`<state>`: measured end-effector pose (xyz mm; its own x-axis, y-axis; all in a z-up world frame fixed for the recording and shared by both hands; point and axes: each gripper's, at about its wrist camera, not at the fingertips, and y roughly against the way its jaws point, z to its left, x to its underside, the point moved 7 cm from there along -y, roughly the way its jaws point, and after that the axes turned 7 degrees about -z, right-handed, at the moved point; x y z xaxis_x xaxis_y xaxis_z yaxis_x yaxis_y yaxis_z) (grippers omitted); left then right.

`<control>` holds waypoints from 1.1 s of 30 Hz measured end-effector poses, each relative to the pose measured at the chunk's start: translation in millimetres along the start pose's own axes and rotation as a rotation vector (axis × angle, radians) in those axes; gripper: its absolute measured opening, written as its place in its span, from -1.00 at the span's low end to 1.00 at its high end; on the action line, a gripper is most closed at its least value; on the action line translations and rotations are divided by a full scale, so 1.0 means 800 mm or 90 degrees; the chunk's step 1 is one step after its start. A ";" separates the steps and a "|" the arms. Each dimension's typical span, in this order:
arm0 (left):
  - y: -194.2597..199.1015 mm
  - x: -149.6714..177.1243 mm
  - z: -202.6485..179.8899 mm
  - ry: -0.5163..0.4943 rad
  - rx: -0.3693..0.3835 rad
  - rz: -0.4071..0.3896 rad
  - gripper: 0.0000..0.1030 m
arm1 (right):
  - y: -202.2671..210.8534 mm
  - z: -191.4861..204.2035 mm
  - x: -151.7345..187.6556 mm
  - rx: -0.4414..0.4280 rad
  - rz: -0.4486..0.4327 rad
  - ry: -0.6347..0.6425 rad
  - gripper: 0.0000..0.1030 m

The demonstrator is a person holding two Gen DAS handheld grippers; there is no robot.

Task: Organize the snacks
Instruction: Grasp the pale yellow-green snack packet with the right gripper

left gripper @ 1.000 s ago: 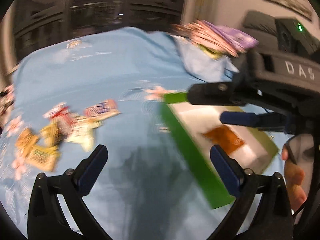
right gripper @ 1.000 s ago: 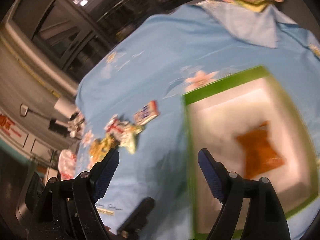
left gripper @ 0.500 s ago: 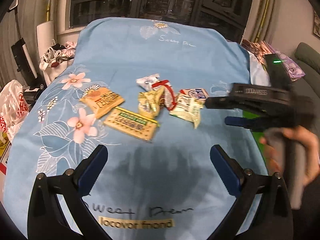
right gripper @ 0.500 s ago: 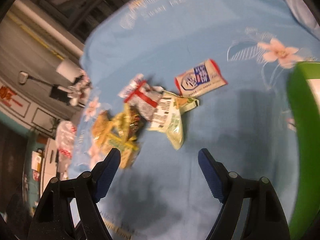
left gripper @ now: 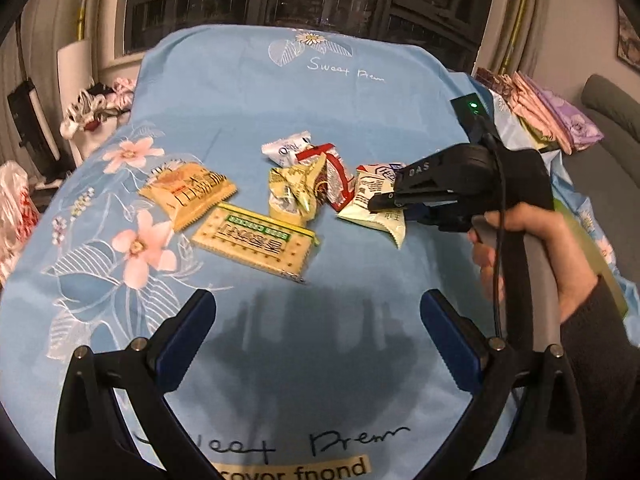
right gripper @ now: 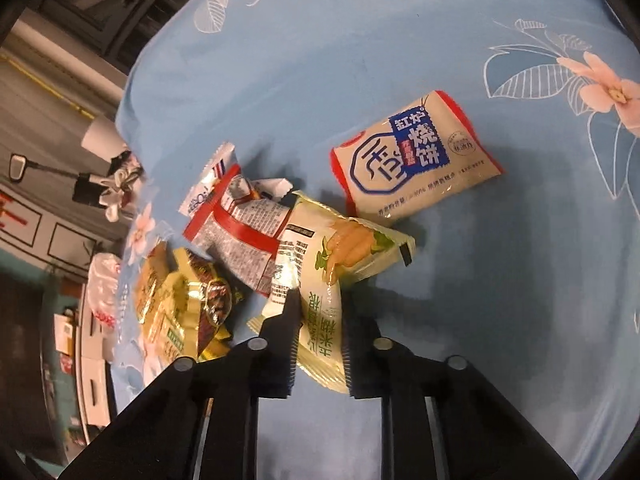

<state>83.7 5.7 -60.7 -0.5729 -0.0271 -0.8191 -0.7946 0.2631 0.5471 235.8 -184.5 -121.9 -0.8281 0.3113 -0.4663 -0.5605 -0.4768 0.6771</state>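
Most of the sorting is judged to be still ahead. Seven snack packets are counted loose in a cluster on the light-blue flowered cloth (left gripper: 320, 92) that covers the desk. At the left of the cluster lie a yellow cracker packet with red print (left gripper: 187, 193) and a flat pale-yellow biscuit packet with a green label (left gripper: 256, 238). In the middle, a crumpled gold-yellow foil packet (left gripper: 294, 192) is overlapped by a white packet with red bands (left gripper: 334, 178), and a small white-and-blue packet (left gripper: 286, 148) lies just behind them. A cream packet with blue characters and red edges (right gripper: 416, 158) lies just beside the cluster on its right. Only a green edge of a container is glimpsed behind the right hand (left gripper: 520, 248), so what has already been put away cannot be told.

The right tool (right gripper: 318, 330) has just been closing, and its jaws are now seen pinched narrowly on the near end of a pale green-and-white corn-stick packet (right gripper: 340, 264), which still rests on the cloth against the red-banded packet. The tool is angled steeply down toward the pile, with its handle gripped from below by the right hand.

The left tool (left gripper: 318, 336) is held near the front of the cloth, tilted downward, its blue-padded jaws spread wide with nothing between them, well apart from the snacks.
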 end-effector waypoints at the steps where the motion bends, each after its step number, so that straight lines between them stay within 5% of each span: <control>1: 0.000 0.000 -0.001 0.004 0.001 0.002 0.99 | 0.005 0.002 0.004 -0.008 0.001 0.007 -0.69; 13: 0.024 0.032 -0.038 -0.042 0.065 0.016 0.99 | 0.095 0.007 0.132 -0.121 0.070 0.051 -0.77; 17: 0.029 0.053 -0.054 -0.076 0.098 0.038 0.99 | 0.113 -0.004 0.158 -0.090 0.074 0.092 -0.77; 22: 0.011 0.063 -0.064 -0.072 0.126 0.067 0.99 | 0.118 -0.037 0.144 -0.051 0.053 0.031 -0.04; 25: -0.005 0.057 -0.072 -0.041 0.168 0.079 0.99 | 0.127 -0.052 0.141 -0.094 0.037 -0.013 0.14; 33: -0.047 0.063 -0.107 -0.048 0.226 0.149 0.99 | 0.120 -0.054 0.130 -0.120 0.038 -0.020 0.16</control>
<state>67.6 -88.4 -107.6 -0.7026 0.1393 -0.6979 -0.5199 0.5692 0.6370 96.2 -233.3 -130.4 -0.8616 0.3020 -0.4081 -0.5005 -0.6396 0.5835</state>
